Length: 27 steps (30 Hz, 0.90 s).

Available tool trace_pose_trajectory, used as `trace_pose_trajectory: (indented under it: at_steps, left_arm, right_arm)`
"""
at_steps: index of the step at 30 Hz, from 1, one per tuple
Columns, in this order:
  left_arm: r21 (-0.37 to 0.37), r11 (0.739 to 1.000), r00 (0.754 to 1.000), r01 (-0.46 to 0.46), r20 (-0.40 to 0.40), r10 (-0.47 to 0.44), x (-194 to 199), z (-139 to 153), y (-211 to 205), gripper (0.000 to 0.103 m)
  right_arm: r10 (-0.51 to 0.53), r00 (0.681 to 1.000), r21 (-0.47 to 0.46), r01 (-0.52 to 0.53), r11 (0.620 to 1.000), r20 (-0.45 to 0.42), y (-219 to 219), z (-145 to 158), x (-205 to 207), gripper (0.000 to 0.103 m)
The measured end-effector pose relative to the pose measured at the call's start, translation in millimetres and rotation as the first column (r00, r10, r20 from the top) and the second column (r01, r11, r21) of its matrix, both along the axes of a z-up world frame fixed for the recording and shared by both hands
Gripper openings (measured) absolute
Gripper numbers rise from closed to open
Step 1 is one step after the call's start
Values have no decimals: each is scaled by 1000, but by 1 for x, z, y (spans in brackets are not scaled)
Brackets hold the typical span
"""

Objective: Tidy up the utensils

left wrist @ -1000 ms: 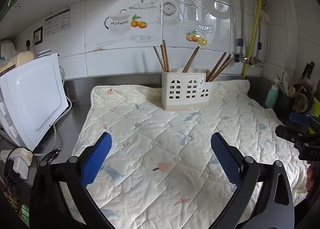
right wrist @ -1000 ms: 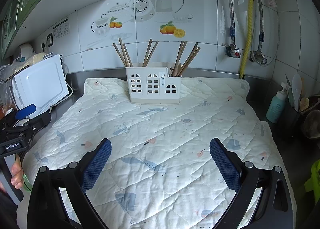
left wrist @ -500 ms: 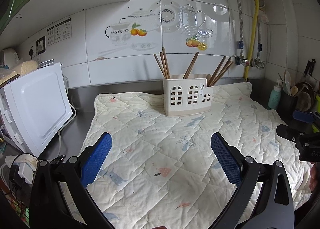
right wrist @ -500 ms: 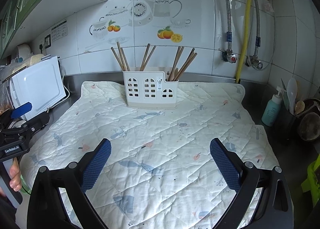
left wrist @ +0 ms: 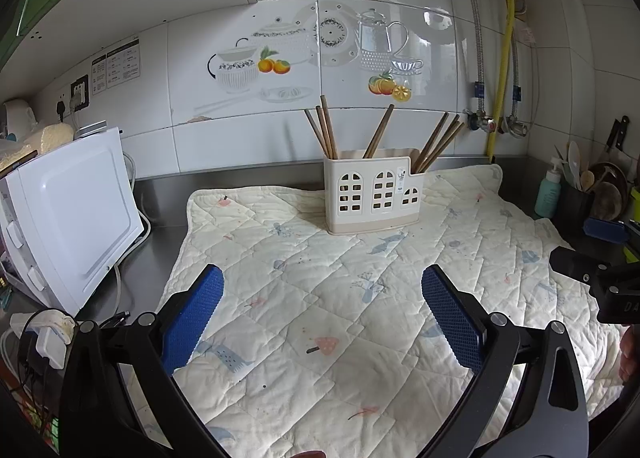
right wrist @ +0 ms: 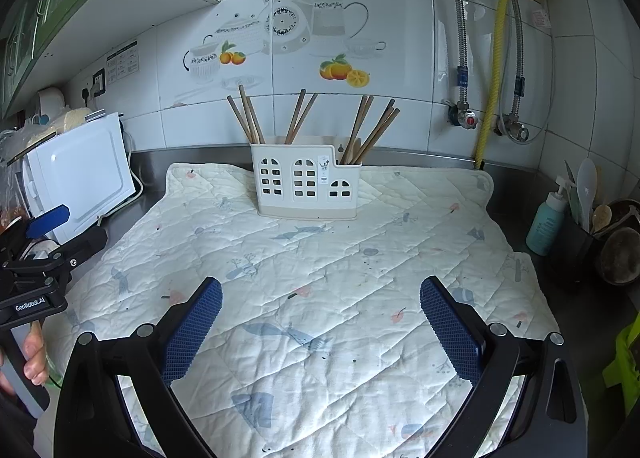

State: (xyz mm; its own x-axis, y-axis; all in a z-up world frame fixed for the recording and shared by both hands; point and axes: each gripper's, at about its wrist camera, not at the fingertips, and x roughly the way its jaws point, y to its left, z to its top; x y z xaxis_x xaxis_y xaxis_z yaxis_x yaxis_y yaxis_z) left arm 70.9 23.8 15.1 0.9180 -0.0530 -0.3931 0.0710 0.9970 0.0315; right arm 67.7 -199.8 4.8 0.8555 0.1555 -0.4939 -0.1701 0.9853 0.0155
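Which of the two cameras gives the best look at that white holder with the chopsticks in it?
The right wrist view: the utensil holder stands nearly face-on, its three groups of chopsticks clearly apart, the middle group showing two sticks. The left wrist view shows it whole too, but turned slightly, with only one middle stick distinct.

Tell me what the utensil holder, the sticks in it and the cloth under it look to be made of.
Utensil holder: likely molded plastic, cream, matte, with cut-out window holes. Chopsticks: apparently wood or bamboo, brown, dull, no shine. Mat: quilted fabric, soft-looking, with stitched diamond lines and small prints.
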Motion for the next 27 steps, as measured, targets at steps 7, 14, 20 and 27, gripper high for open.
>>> trace_pose_trajectory:
  at_steps: [7, 14, 20, 27]
  left_arm:
    - [-1, 1000, 1000, 1, -2, -1, 0, 0, 0, 98]
    - [-5, 1000, 1000, 2, -5, -2, 0, -2, 1, 98]
    - [-6, 1000, 1000, 2, -9, -2, 0, -2, 1, 98]
    - [-11, 1000, 1000, 2, -13, -2, 1, -4, 3, 98]
  right_arm:
    - [2, 1000, 2, -2, 1000, 1, 0, 0, 0, 96]
    - [2, 1000, -1, -2, 1000, 0, 0, 0, 0, 96]
    - [1, 1000, 0, -1, 1000, -1, 0, 0, 0, 96]
    - [4, 1000, 0, -4, 1000, 0, 1, 1, -1, 96]
